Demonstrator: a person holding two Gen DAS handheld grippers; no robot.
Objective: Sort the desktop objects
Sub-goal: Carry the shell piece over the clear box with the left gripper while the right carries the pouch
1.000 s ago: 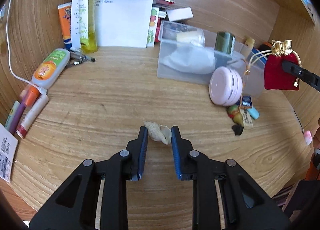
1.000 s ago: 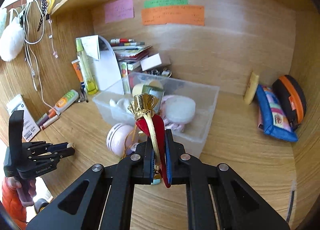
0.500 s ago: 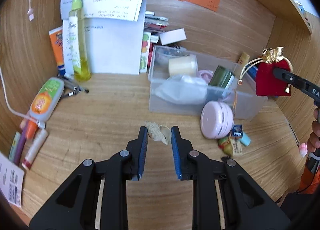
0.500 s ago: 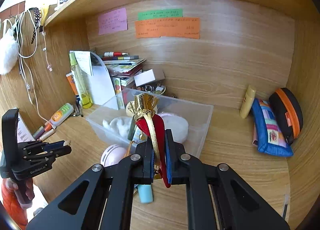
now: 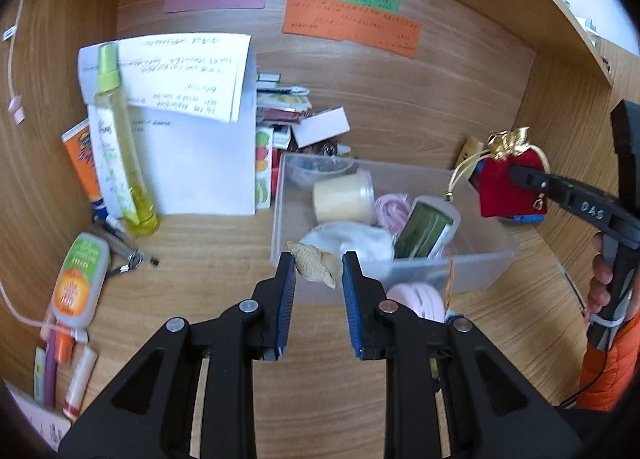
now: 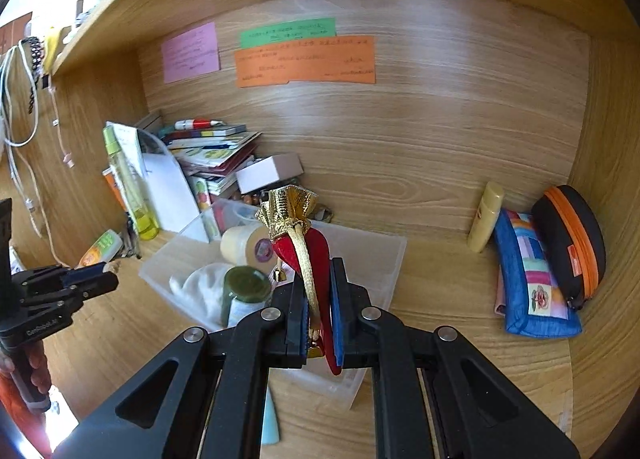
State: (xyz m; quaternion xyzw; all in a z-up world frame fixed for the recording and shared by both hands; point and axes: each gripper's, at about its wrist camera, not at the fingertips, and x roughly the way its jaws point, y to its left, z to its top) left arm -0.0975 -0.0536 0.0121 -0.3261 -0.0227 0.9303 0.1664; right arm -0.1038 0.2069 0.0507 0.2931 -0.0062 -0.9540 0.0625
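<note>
My left gripper (image 5: 316,259) is shut on a beige seashell (image 5: 316,265) and holds it in the air just before the near wall of a clear plastic bin (image 5: 484,263). My right gripper (image 6: 318,271) is shut on a red pouch with a gold top (image 6: 308,239), held above the bin (image 6: 384,255). In the left wrist view the pouch (image 5: 506,187) hangs over the bin's right end. The bin holds a cream jar (image 5: 344,199), a green jar (image 5: 424,229) and white cloth (image 5: 348,239).
A pink round case (image 5: 416,297) lies before the bin. A yellow bottle (image 5: 120,155), white papers (image 5: 192,163), an orange-green tube (image 5: 78,279) and pens lie at the left. A blue pouch (image 6: 528,283) and black-orange case (image 6: 568,243) stand at the right wall.
My left gripper has lifted the seashell off the desk and carried it forward to the bin. My right gripper has moved with the red pouch over the bin.
</note>
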